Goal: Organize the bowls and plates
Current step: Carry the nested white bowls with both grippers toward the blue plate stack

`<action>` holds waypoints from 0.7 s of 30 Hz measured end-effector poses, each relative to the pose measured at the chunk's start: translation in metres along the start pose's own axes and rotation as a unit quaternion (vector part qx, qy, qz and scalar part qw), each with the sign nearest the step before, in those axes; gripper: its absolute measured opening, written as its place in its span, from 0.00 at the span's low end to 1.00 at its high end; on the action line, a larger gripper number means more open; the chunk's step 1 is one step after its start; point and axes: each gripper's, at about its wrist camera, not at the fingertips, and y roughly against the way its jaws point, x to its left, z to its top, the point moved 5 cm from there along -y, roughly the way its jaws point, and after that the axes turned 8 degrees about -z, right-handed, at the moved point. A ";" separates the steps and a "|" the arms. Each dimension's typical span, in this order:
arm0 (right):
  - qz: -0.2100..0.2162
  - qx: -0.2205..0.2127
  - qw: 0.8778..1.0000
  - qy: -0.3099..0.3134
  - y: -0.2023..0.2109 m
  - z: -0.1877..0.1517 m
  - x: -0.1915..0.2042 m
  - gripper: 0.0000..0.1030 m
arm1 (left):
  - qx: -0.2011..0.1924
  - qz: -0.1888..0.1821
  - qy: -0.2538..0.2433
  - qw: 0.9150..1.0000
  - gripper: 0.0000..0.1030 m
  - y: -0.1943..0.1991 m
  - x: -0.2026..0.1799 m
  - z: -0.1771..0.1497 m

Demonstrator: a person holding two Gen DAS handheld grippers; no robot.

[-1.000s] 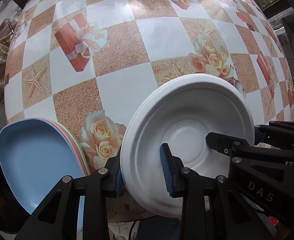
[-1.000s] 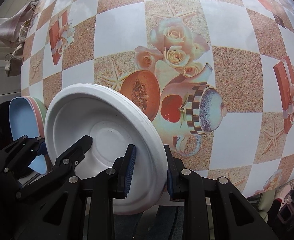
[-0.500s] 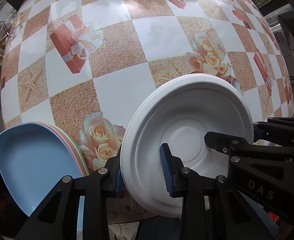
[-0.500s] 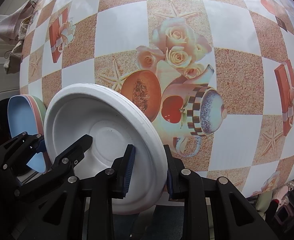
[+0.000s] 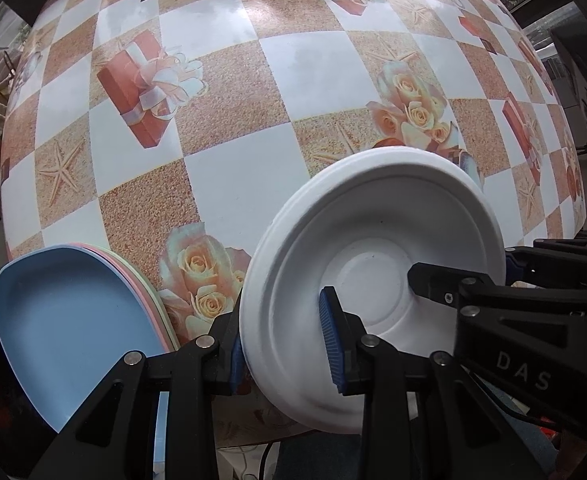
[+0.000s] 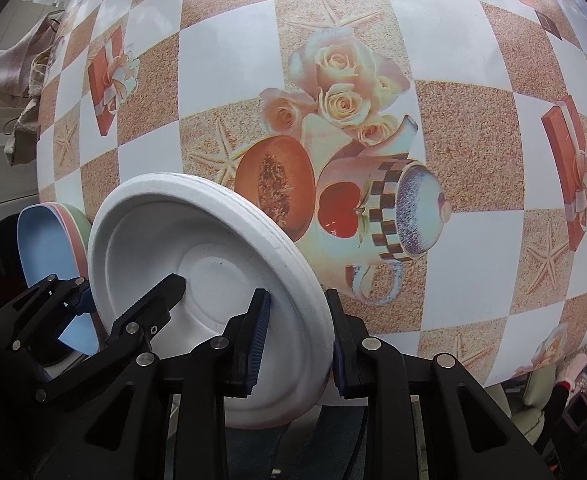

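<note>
Just to the left of the left hand-held gripper (image 5: pixel 283 340) sits a stack of coloured plates (image 5: pixel 65 320), blue on top with pink and green rims peeking out beneath, near the edge of the tabletop (image 5: pixel 229 184). That pile looks already sorted. The white bowl (image 5: pixel 373 280) is what is in hand now: it is tilted up off the surface, with the left hand-held gripper clamped on its left rim, one blue pad inside and one outside. On the opposite rim the right hand-held gripper (image 6: pixel 295 336) is clenched the same way, so both tools carry the one bowl between them. I would say the job is partway through; the bowl has yet to be set down anywhere, and I cannot tell whether more dishes wait out of sight.

Ahead of the two grippers the tabletop spreads wide, covered in a glossy checked oilcloth printed with roses, starfish, gift boxes and a teapot. Off its far left edge hangs some pale cloth (image 6: pixel 25 92). Beyond the right edge, what looks like a greenish chair (image 6: pixel 541 384).
</note>
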 end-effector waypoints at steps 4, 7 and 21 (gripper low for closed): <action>0.004 0.004 1.000 -0.004 -0.001 -0.004 0.002 0.29 | 0.001 0.002 0.000 1.000 0.34 0.001 -0.002 -0.005; 0.005 0.006 1.000 -0.007 -0.001 -0.004 0.001 0.29 | 0.003 0.002 0.001 1.000 0.34 0.000 -0.003 -0.007; 0.017 0.007 1.000 -0.021 -0.001 -0.005 0.002 0.29 | 0.014 0.009 -0.012 1.000 0.34 -0.002 0.000 -0.018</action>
